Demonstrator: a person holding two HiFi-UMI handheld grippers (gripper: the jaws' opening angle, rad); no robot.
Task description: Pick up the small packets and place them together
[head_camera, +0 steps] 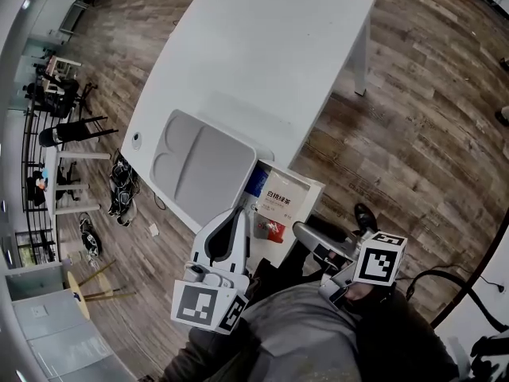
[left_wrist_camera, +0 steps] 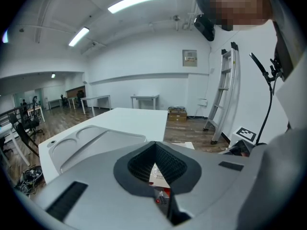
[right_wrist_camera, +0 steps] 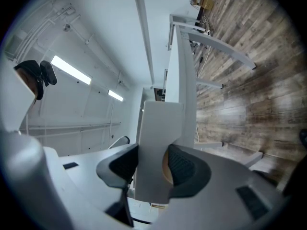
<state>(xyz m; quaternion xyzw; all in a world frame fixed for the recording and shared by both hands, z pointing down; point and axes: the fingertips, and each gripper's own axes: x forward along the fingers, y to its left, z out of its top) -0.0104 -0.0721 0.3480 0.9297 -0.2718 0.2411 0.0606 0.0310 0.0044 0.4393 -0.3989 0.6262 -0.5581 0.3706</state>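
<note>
A white open box [head_camera: 315, 188] stands at the table's near edge with small packets in it: a white one with green print [head_camera: 282, 200], a red one [head_camera: 271, 229] and a blue one [head_camera: 256, 183]. My left gripper [head_camera: 236, 213] hovers just left of the box, shut and empty. In the left gripper view its jaws [left_wrist_camera: 155, 145] meet at the tips, and the white packet [left_wrist_camera: 157, 174] and the red one [left_wrist_camera: 163, 193] show beyond them. My right gripper [head_camera: 298, 228] is at the box's near right corner. It is shut on a white cardboard flap [right_wrist_camera: 158, 128], which fills the gap between the right gripper's [right_wrist_camera: 153, 164] pads.
A grey compartment tray [head_camera: 199, 165] lies on the white table [head_camera: 262, 46] left of the box; the left gripper view shows the tray [left_wrist_camera: 96, 143] too. Wooden floor surrounds the table. A ladder [left_wrist_camera: 223, 95] leans on the wall. Chairs and desks stand far left.
</note>
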